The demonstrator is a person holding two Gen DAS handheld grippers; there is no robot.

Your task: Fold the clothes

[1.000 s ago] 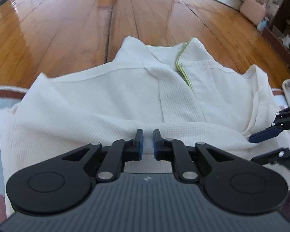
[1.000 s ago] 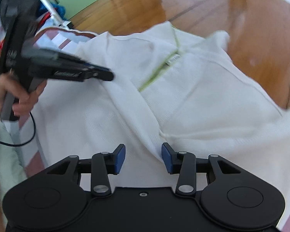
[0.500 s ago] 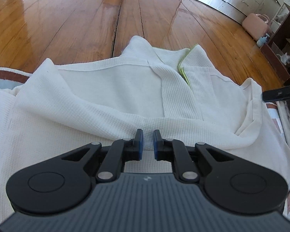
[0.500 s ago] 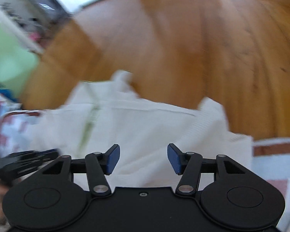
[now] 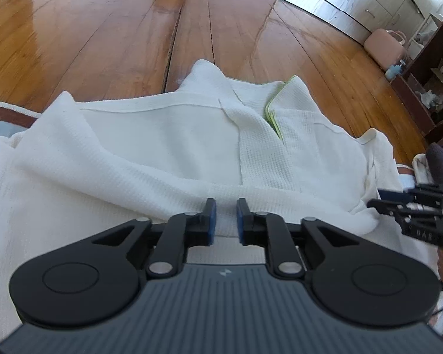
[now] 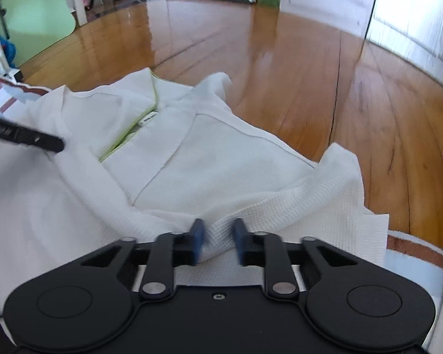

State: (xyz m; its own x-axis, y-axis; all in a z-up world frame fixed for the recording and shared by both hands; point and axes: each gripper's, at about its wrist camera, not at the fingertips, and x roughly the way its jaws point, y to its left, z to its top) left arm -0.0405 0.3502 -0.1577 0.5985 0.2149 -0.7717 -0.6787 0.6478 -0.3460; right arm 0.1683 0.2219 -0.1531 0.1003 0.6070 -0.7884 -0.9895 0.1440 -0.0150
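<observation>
A lived-in home is indicated: a glossy honey-coloured wooden plank floor (image 5: 118, 29), white drawer cabinets (image 5: 369, 3), a pink rounded case (image 5: 384, 48) beside dark wooden shelving (image 5: 437, 67), and a patterned rug's brown-trimmed edge (image 6: 413, 249).

A glossy wooden floor (image 5: 109, 38) of long amber planks carries everything. On it lies a rug (image 6: 419, 252) with a brown border and pale blue field, its striped corner showing at the far left in the right wrist view. A white waffle-weave garment (image 5: 162, 141) with lime-green neck trim lies spread over the rug, its collar end reaching onto bare planks. A pink case (image 5: 385, 48) stands on the floor near white cabinets.
</observation>
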